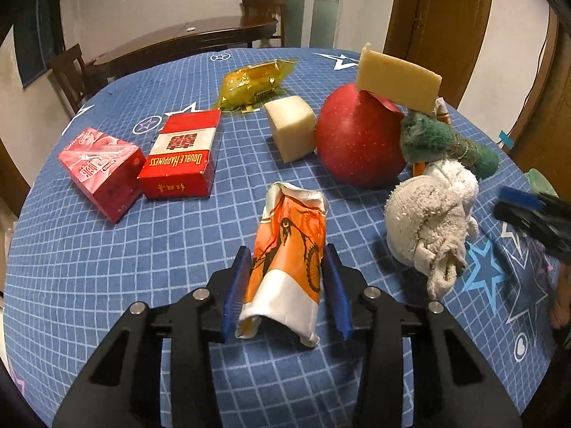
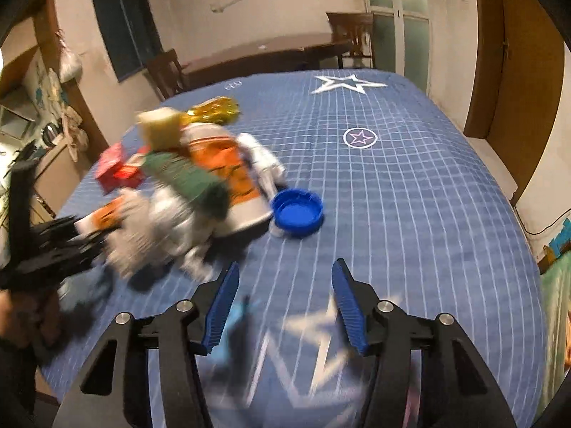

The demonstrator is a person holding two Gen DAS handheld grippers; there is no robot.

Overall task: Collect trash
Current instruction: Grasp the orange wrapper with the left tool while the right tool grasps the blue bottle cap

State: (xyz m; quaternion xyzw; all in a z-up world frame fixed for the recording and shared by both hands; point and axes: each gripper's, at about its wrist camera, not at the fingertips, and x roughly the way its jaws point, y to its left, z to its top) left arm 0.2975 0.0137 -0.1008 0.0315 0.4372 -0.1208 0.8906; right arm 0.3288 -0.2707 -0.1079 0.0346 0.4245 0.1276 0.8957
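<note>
A crushed orange-and-white paper wrapper lies on the blue checked tablecloth right in front of me. My left gripper is shut on it, a blue pad pressing each long side. In the right wrist view the picture is smeared by motion. My right gripper stands open above bare cloth with nothing between its fingers. A blue bottle cap lies open side up a little ahead of it. At the right edge of the left wrist view the right gripper shows as a blurred dark shape.
Two red boxes lie at the left, with a yellow foil wrapper and a pale foam block behind. A red apple carries a yellow sponge slab. Beside it lie a green scouring roll and a white cloth.
</note>
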